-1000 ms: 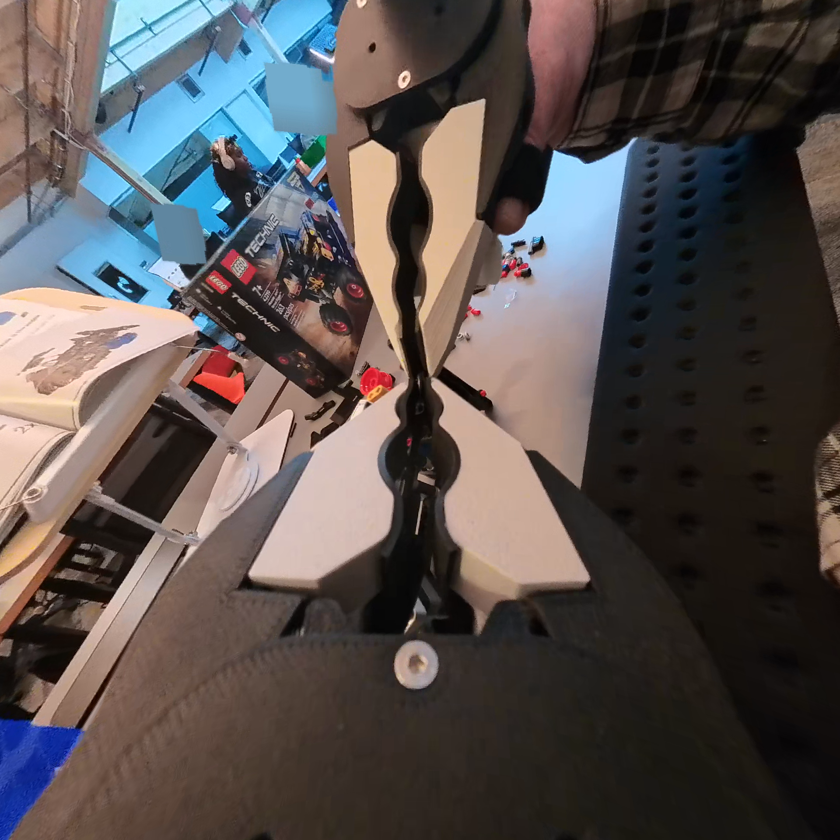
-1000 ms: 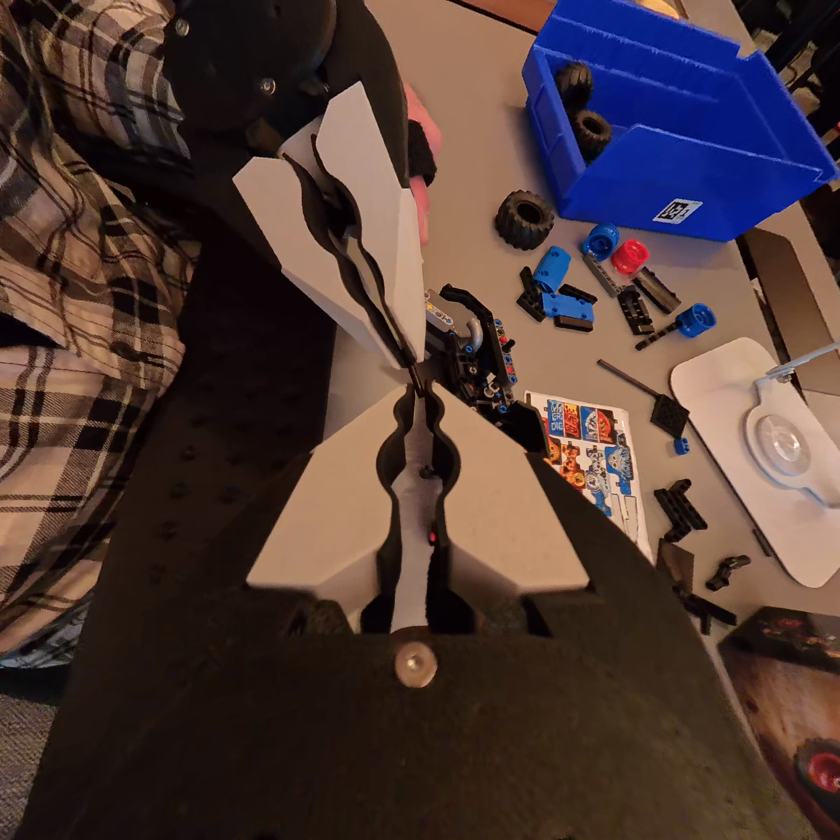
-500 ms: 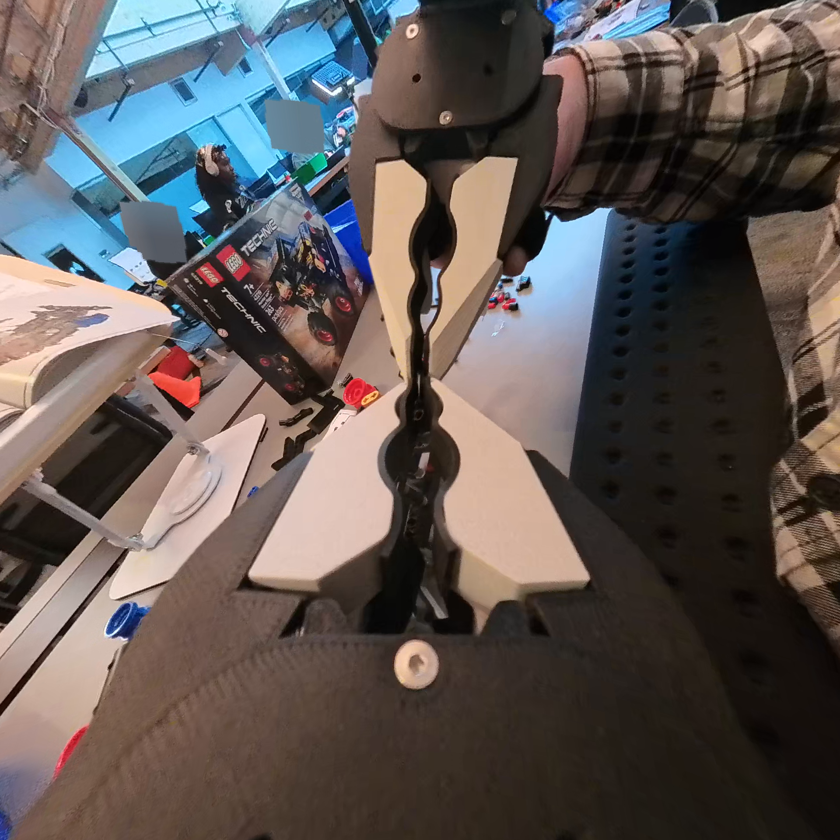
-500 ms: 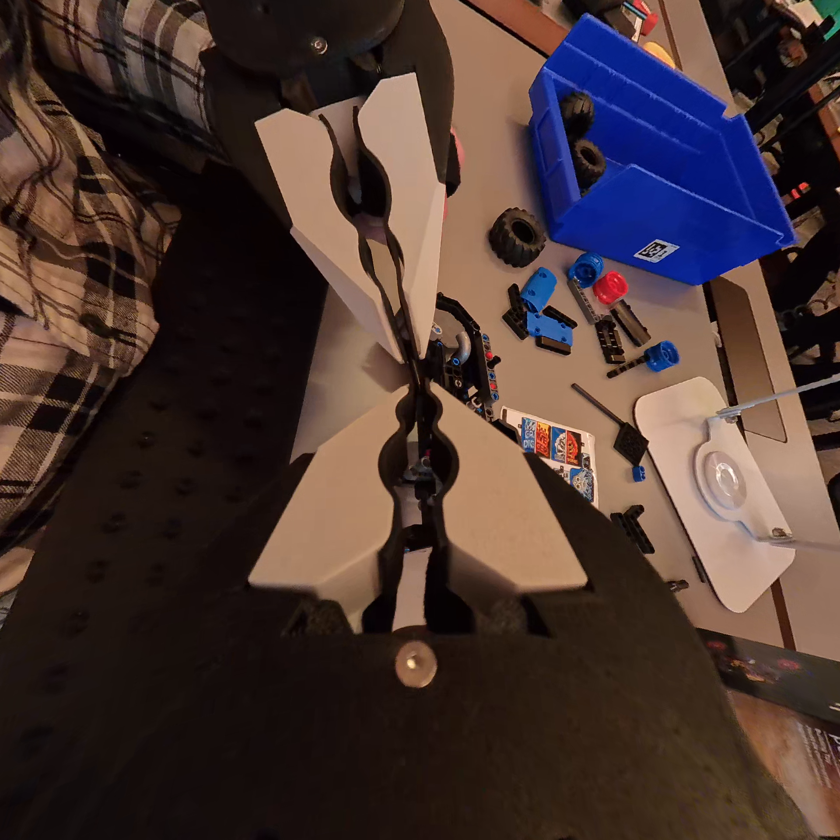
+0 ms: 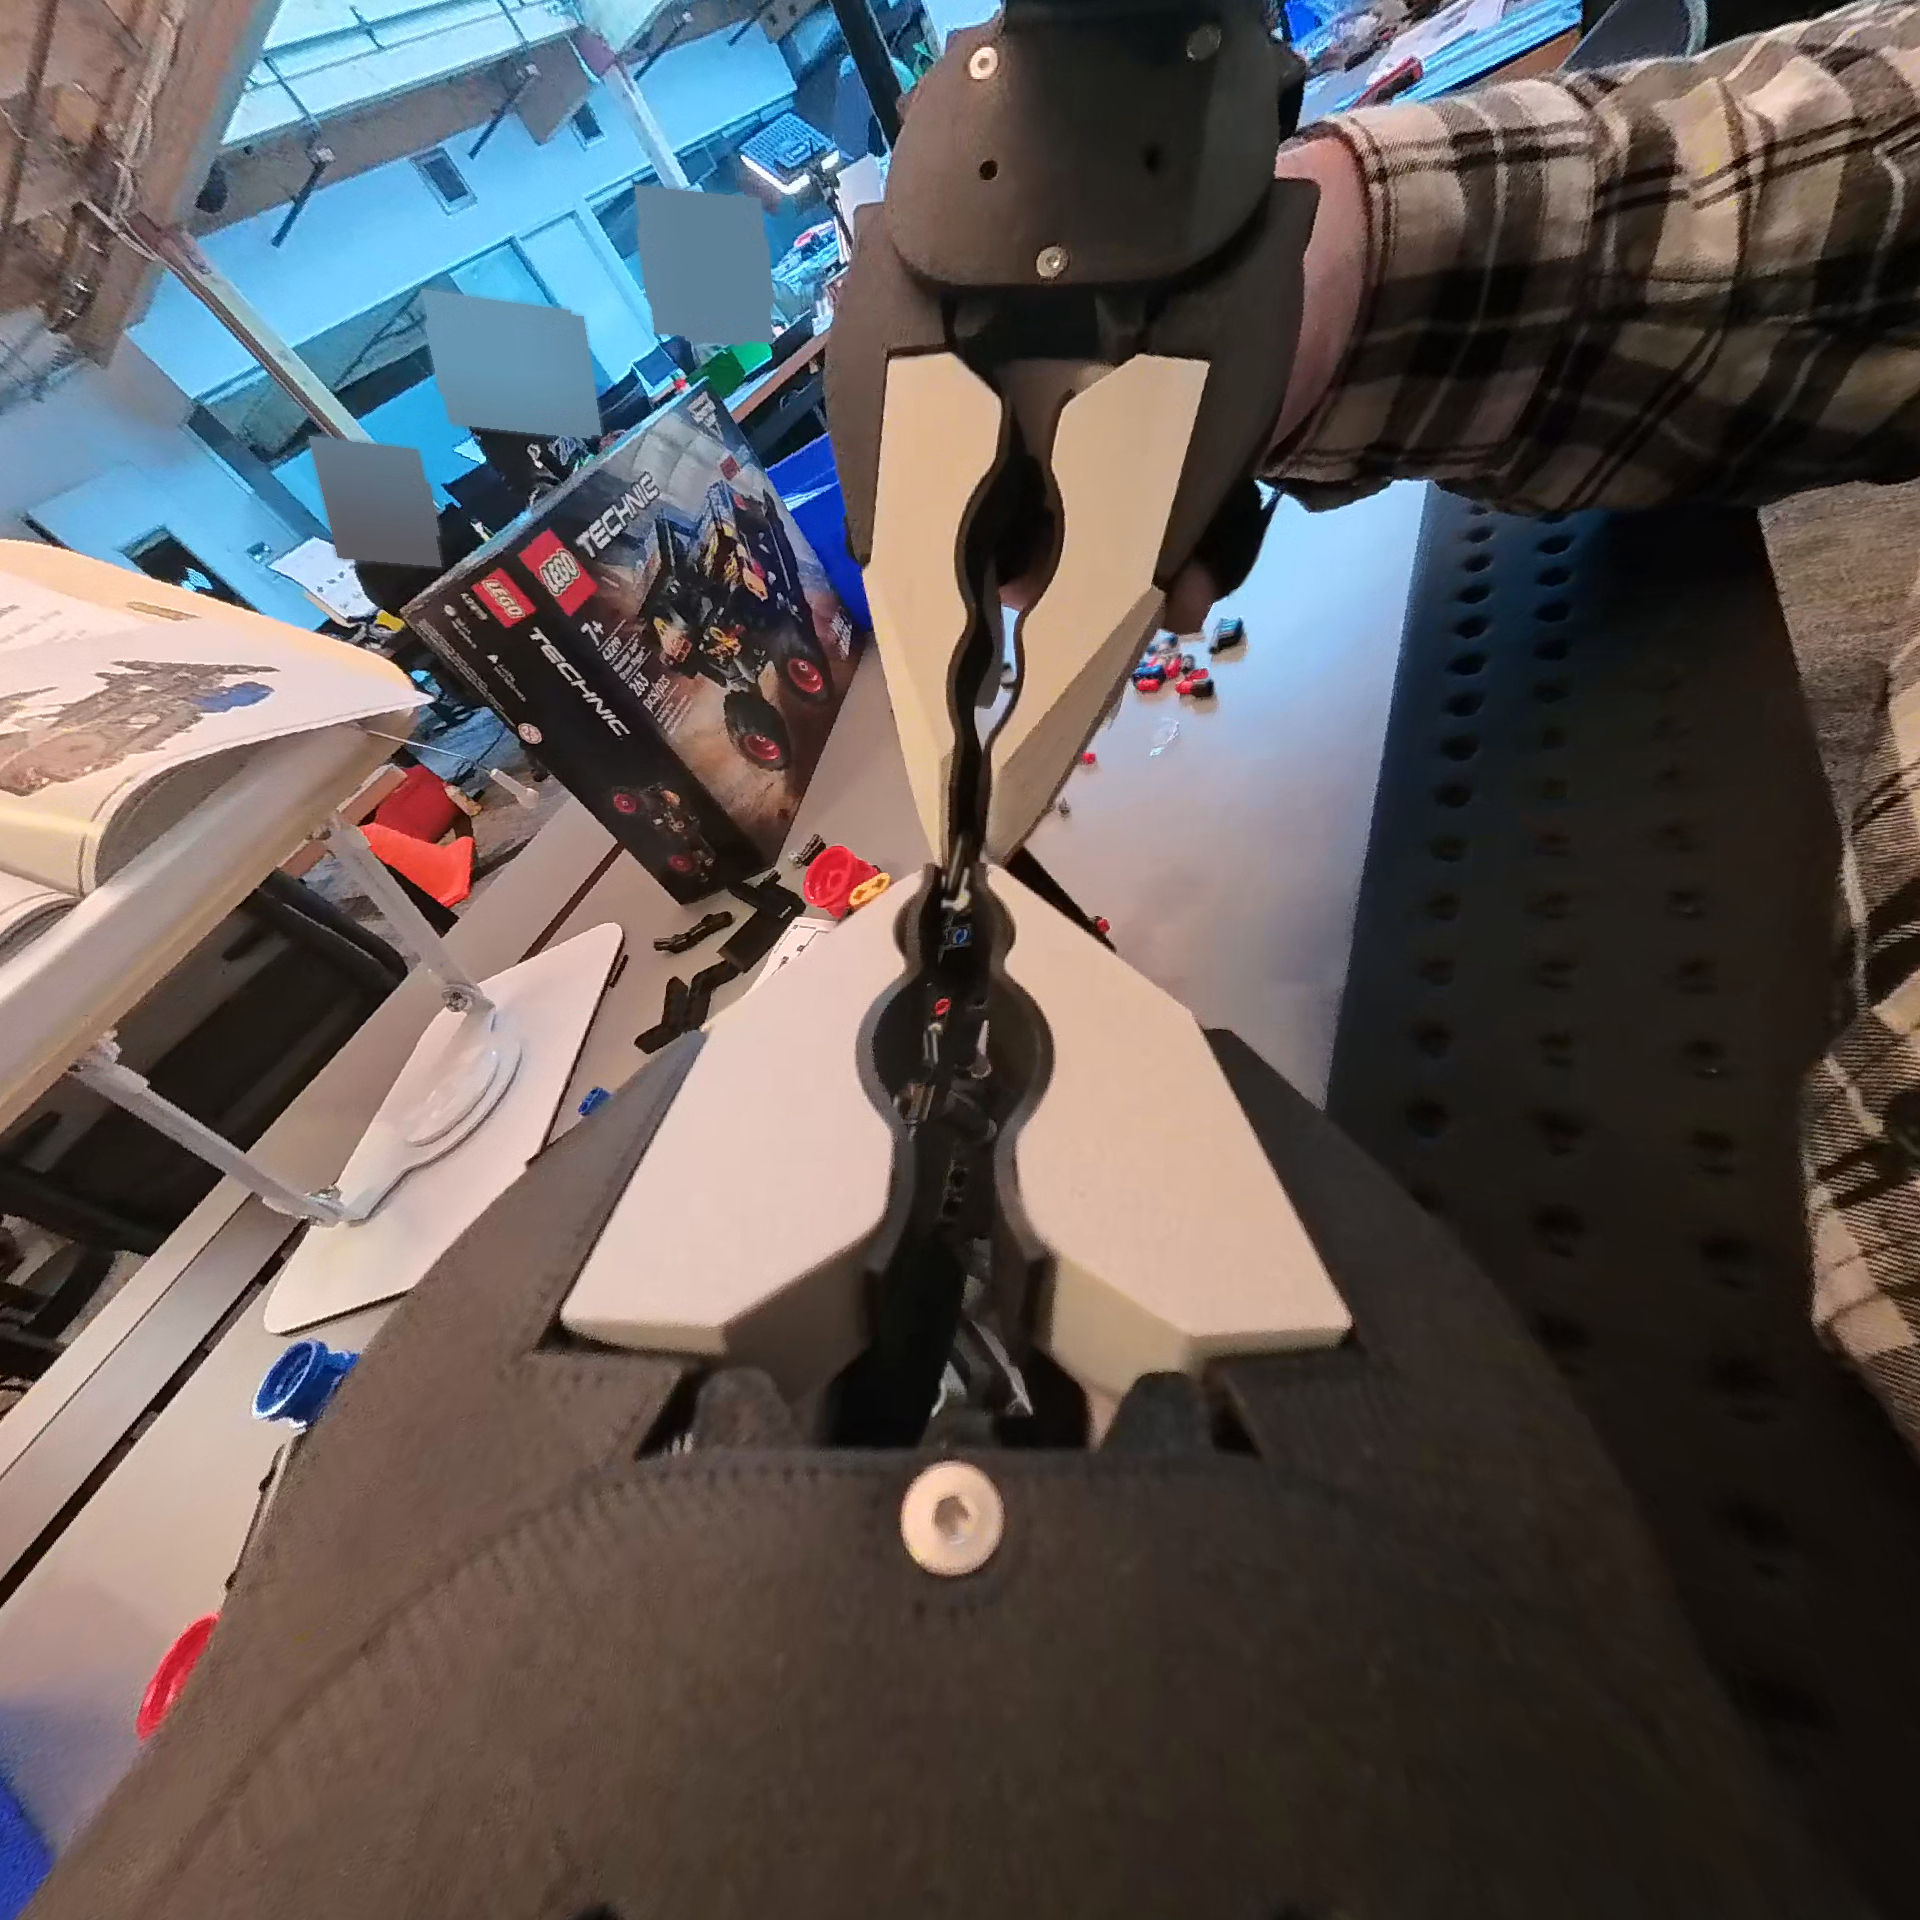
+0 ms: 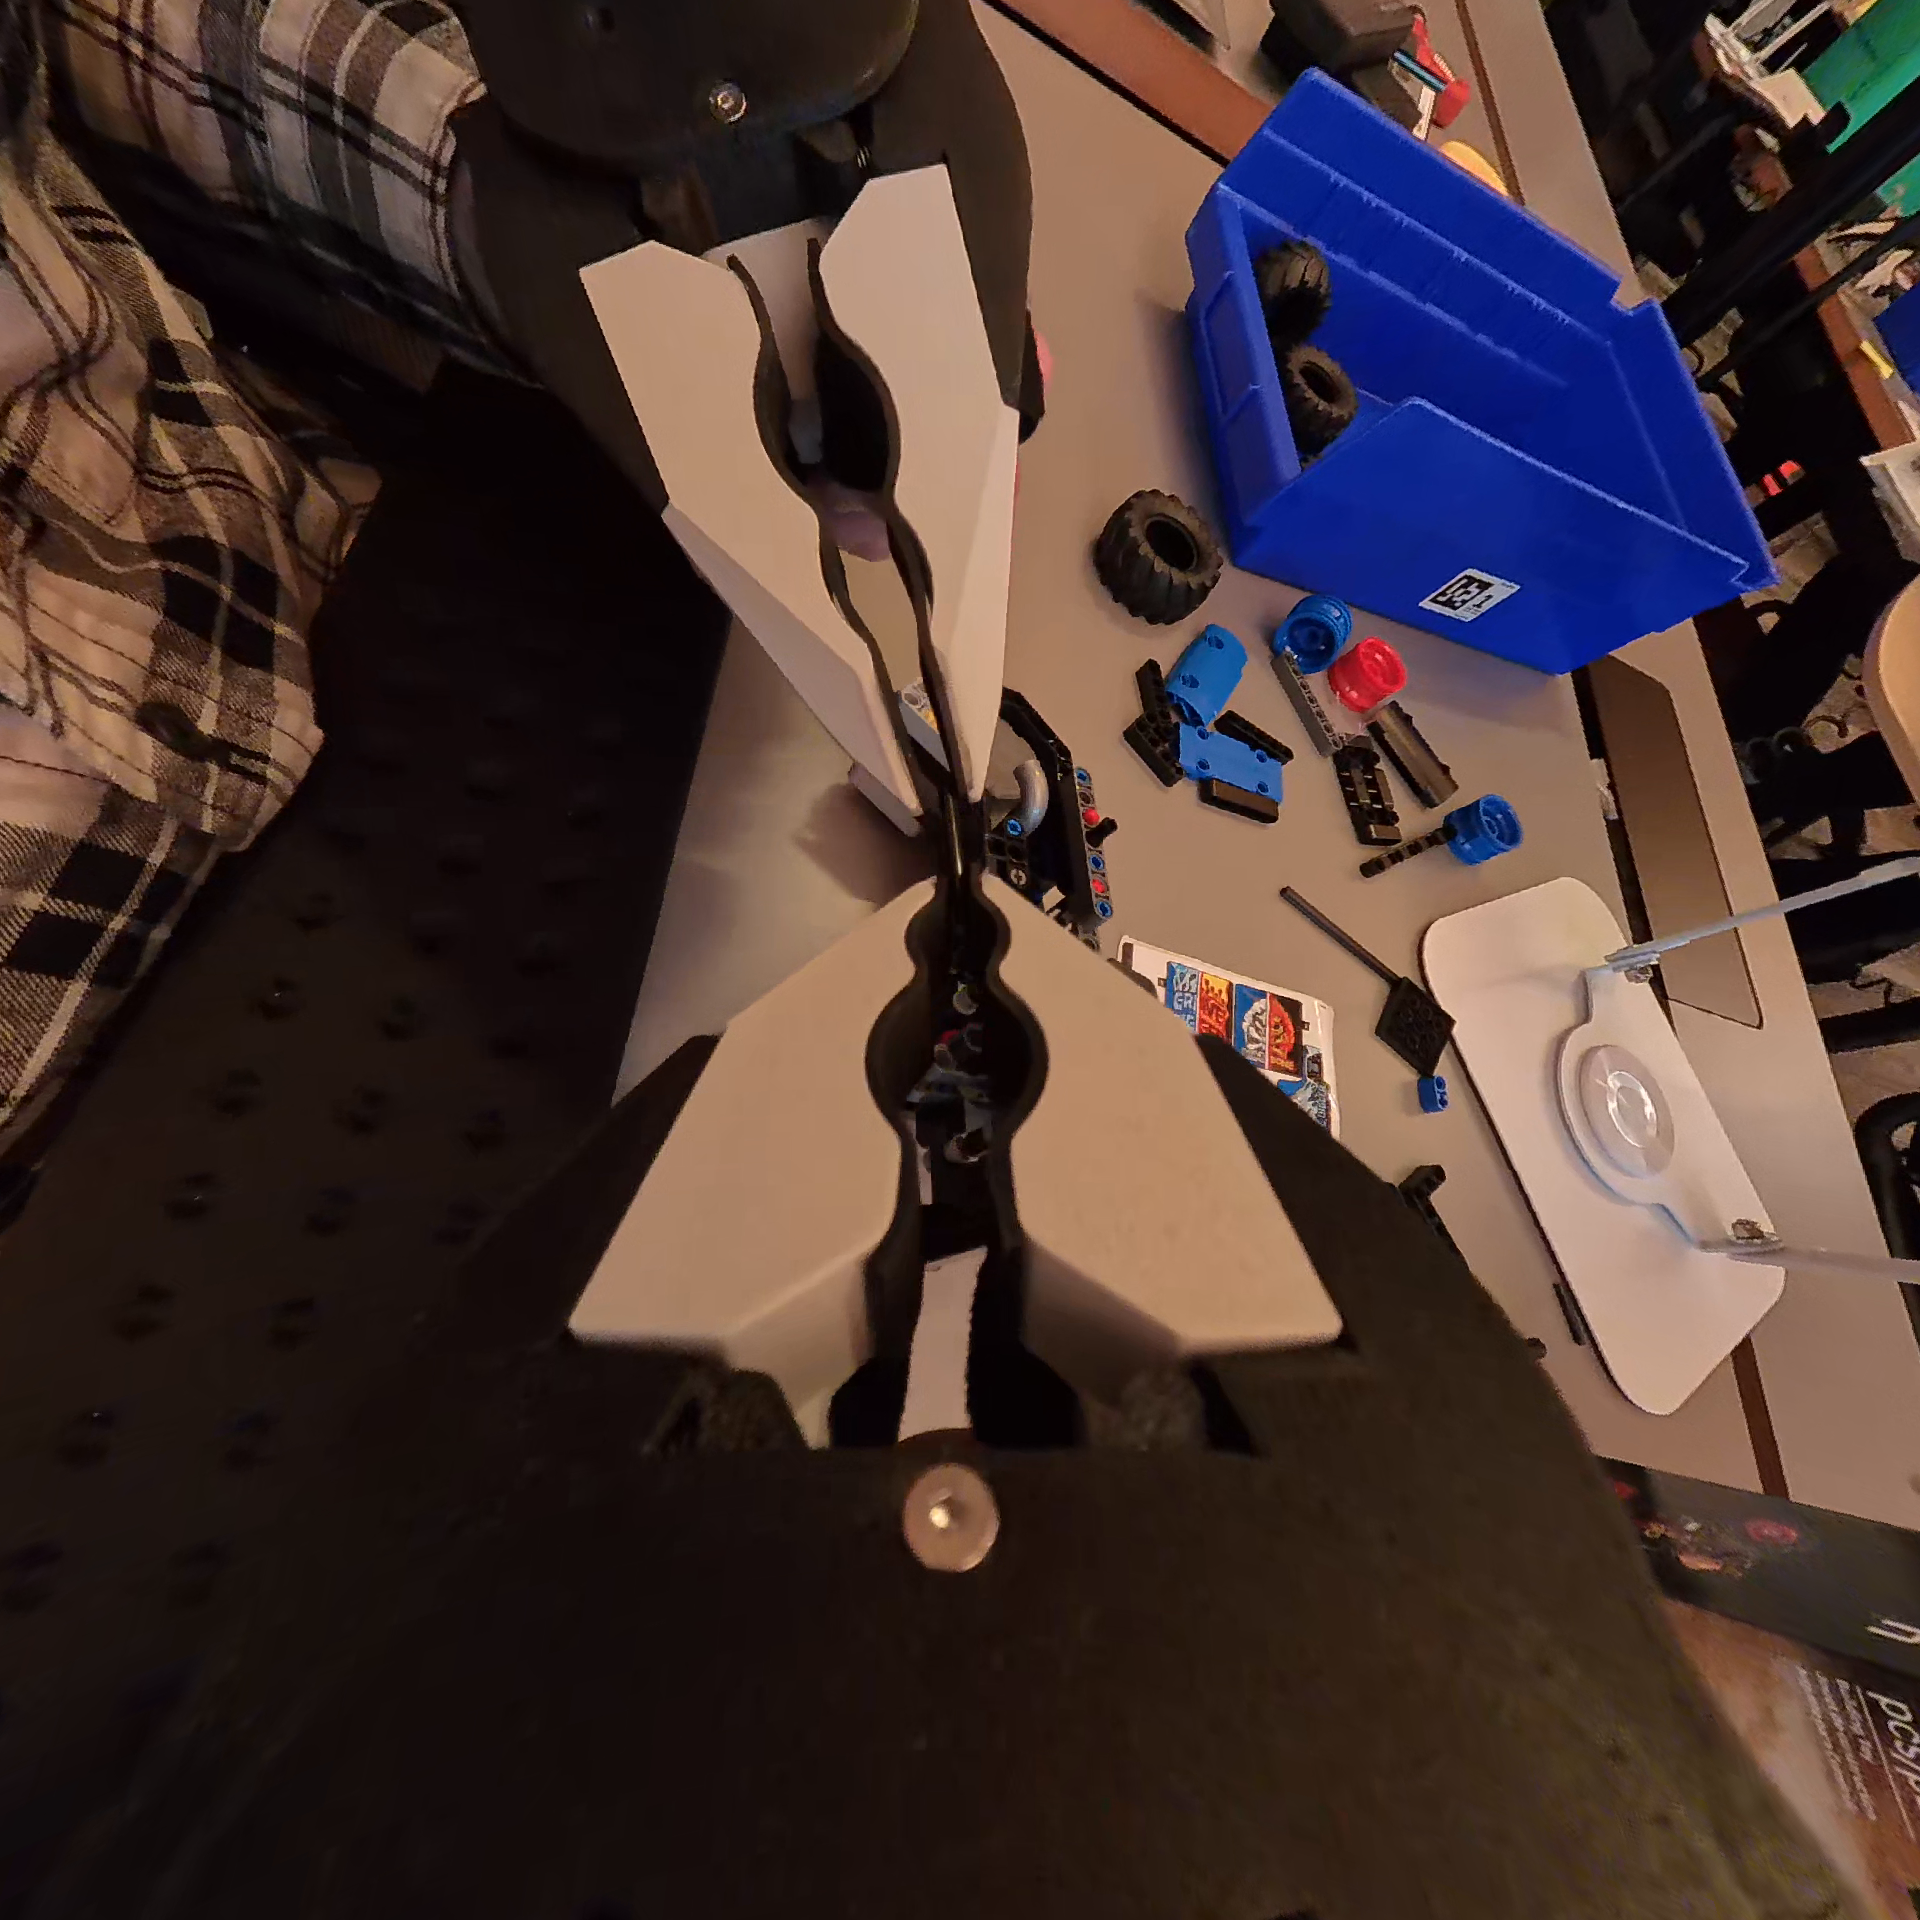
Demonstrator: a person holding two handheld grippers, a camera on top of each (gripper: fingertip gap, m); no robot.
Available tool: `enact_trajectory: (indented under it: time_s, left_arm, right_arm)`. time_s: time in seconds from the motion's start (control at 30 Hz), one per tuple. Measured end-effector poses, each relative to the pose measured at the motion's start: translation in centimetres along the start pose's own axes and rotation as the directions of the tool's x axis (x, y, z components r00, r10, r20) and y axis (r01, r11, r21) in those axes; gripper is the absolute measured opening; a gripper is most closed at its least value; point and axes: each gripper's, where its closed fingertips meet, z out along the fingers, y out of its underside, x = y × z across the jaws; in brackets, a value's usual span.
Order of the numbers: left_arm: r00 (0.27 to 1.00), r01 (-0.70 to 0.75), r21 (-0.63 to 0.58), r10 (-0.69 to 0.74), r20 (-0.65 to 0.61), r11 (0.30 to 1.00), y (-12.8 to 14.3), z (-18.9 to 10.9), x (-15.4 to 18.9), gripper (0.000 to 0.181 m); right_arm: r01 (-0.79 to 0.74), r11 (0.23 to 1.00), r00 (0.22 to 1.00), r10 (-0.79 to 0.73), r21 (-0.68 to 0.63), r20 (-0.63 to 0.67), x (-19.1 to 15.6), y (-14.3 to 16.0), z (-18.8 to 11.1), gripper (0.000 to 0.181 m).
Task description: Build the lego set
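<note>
Facing tip to tip, my left gripper [image 5: 961, 883] and right gripper [image 6: 961, 883] are both clamping the black lego assembly [image 6: 1049, 831] above the bench [image 6: 790, 831] near its front edge. I am seeing only slivers of it between the pads. Only the right wrist view is showing the blue bin [image 6: 1507, 520] at the far edge; only the left is showing the set box [image 5: 644, 644].

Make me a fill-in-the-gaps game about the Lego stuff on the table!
1. The bin that holds two black tyres is ____.
2. One loose black tyre lies ____ the bin, on the table.
3. The wheel hub next to a blue hub is ____.
4. The person's sleeve has a ____ pattern.

Missing words: blue; outside; red; plaid
</note>
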Motion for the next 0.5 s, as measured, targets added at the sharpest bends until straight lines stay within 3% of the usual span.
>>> enact_trajectory:
  time_s: [0.3,0.5]
  left_arm:
    - [0.999,-0.012,-0.037,0.013,0.036,0.999,0.5,-0.1,-0.7,0.007]
    - [0.997,-0.028,-0.144,0.039,0.073,0.989,2.4,-0.3,-1.4,0.015]
  right_arm:
    - [0.0,1.0,1.0,0.0,-0.013,-0.023,1.2,0.5,-0.2,0.0]
    - [-0.003,0.998,1.0,0.003,-0.066,-0.014,2.7,1.6,0.0,0.0]
